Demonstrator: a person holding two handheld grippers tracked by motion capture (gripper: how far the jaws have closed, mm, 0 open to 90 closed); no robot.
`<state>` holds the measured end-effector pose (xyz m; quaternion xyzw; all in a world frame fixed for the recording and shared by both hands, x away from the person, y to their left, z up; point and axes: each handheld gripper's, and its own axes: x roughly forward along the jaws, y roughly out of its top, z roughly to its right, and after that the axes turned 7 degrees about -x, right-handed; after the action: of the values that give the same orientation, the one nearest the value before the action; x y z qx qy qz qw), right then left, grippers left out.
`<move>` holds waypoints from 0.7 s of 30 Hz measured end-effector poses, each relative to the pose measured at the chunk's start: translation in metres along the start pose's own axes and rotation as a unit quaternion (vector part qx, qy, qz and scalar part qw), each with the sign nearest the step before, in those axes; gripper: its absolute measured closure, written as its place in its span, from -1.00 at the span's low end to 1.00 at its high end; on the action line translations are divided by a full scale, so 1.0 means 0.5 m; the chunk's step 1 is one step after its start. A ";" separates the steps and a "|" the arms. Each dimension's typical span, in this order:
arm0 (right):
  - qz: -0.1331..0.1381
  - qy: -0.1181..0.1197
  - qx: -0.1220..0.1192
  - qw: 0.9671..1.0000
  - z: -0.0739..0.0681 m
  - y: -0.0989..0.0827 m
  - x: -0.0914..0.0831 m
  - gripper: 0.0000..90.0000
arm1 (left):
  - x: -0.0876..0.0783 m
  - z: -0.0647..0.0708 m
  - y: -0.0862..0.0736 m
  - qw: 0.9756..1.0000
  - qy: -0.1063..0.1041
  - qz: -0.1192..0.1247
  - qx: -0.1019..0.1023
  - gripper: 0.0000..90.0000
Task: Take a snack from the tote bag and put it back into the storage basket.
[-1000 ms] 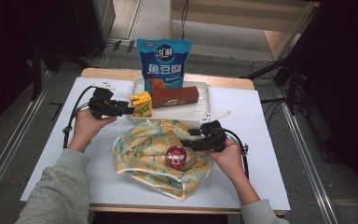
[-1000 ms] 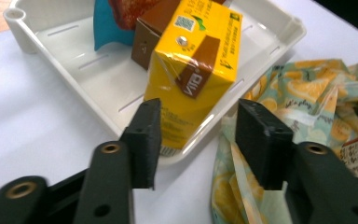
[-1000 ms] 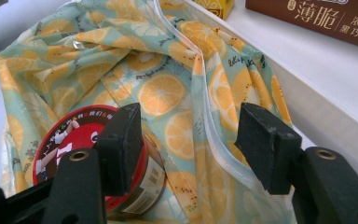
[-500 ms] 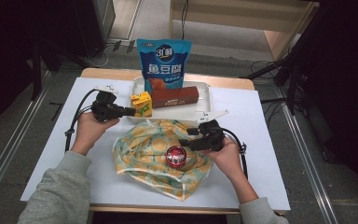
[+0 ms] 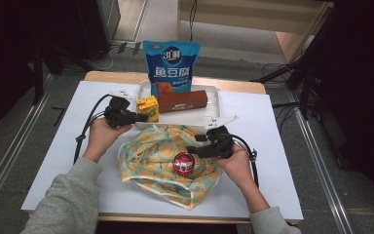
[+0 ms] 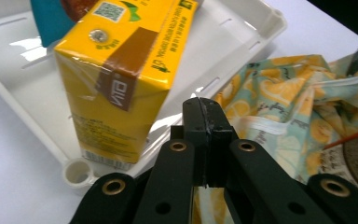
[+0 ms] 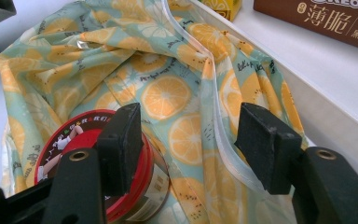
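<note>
Now your left gripper [image 6: 204, 116] sits with jaws pressed together, empty, the yellow juice carton [image 6: 121, 74] at its eleven o'clock; your right gripper [image 7: 186, 135] gapes wide over the lemon-print bag [image 7: 168, 88].

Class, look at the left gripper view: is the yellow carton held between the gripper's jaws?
No: the left gripper is shut on nothing, beside the yellow carton.

you have a yellow drink carton [image 6: 121, 79] with a brown band, standing in a white tray [image 5: 214, 100]. the cloth bag [image 7: 177, 93] is pale green, printed with orange and yellow citrus slices and edged in white. the tin [image 7: 98, 172] on it has a red lid. behind sit a brown box [image 5: 182, 101] and a blue pouch [image 5: 171, 66] with white lettering. your worktop [image 5: 282, 146] is white, and both claws are black.
</note>
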<state>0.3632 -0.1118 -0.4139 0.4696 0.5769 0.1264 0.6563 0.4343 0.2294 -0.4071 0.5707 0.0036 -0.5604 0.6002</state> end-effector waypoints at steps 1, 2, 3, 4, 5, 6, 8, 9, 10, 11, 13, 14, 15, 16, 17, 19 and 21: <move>-0.001 0.000 0.002 1.000 0.000 0.000 0.000 -0.08 | 0.002 -0.001 0.000 1.000 0.001 0.002 -0.001 1.00; -0.002 0.000 0.002 1.000 0.000 -0.001 0.000 -0.08 | 0.002 -0.003 0.000 1.000 0.003 0.002 -0.002 1.00; -0.002 0.000 0.004 1.000 -0.001 -0.001 0.001 -0.08 | 0.004 -0.004 0.000 1.000 0.004 0.004 -0.005 1.00; -0.002 0.001 0.002 1.000 -0.001 -0.001 0.001 -0.08 | 0.004 -0.006 0.000 1.000 0.005 0.003 -0.005 1.00; -0.002 0.001 0.000 1.000 -0.001 -0.001 0.001 -0.08 | 0.005 -0.008 0.000 1.000 0.004 0.003 -0.006 1.00; -0.002 0.000 0.000 1.000 -0.002 -0.001 0.001 -0.08 | 0.006 -0.010 -0.001 1.000 0.007 0.002 -0.007 1.00; -0.002 0.001 0.001 1.000 -0.001 -0.001 0.001 -0.07 | 0.007 -0.013 -0.001 1.000 0.005 0.002 -0.011 1.00; -0.002 0.001 0.001 1.000 -0.001 -0.001 0.001 -0.07 | 0.007 -0.013 -0.002 1.000 0.007 0.002 -0.010 1.00; -0.002 0.001 0.001 1.000 -0.001 -0.001 0.001 -0.07 | 0.007 -0.013 -0.002 1.000 0.007 0.000 -0.009 1.00; -0.001 0.002 0.002 1.000 -0.001 -0.001 0.001 -0.07 | 0.007 -0.013 -0.002 1.000 0.008 0.000 -0.009 1.00; -0.002 0.002 0.002 1.000 -0.001 -0.001 0.001 -0.08 | 0.008 -0.013 -0.002 1.000 0.009 -0.002 -0.008 1.00; -0.002 0.002 0.002 1.000 -0.001 -0.001 0.001 -0.08 | 0.008 -0.014 -0.003 1.000 0.009 -0.002 -0.009 1.00; -0.002 0.001 0.002 1.000 -0.001 -0.001 0.001 -0.07 | 0.007 -0.015 -0.003 1.000 0.009 -0.003 -0.008 1.00; -0.002 0.001 0.002 1.000 -0.001 -0.002 0.001 -0.08 | 0.007 -0.016 -0.003 1.000 0.009 -0.003 -0.008 1.00; -0.002 0.001 0.002 1.000 -0.001 -0.002 0.000 -0.07 | 0.007 -0.016 -0.004 1.000 0.009 -0.004 -0.008 1.00; -0.002 0.001 0.002 1.000 -0.001 -0.002 0.000 -0.08 | 0.005 -0.019 -0.004 1.000 0.015 -0.006 -0.007 1.00; -0.002 0.001 0.002 1.000 -0.001 -0.002 0.001 -0.08 | 0.003 -0.022 -0.006 1.000 0.014 -0.005 -0.010 1.00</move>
<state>0.3627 -0.1119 -0.4146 0.4696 0.5788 0.1250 0.6549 0.4398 0.2365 -0.4140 0.5723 0.0210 -0.5555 0.6029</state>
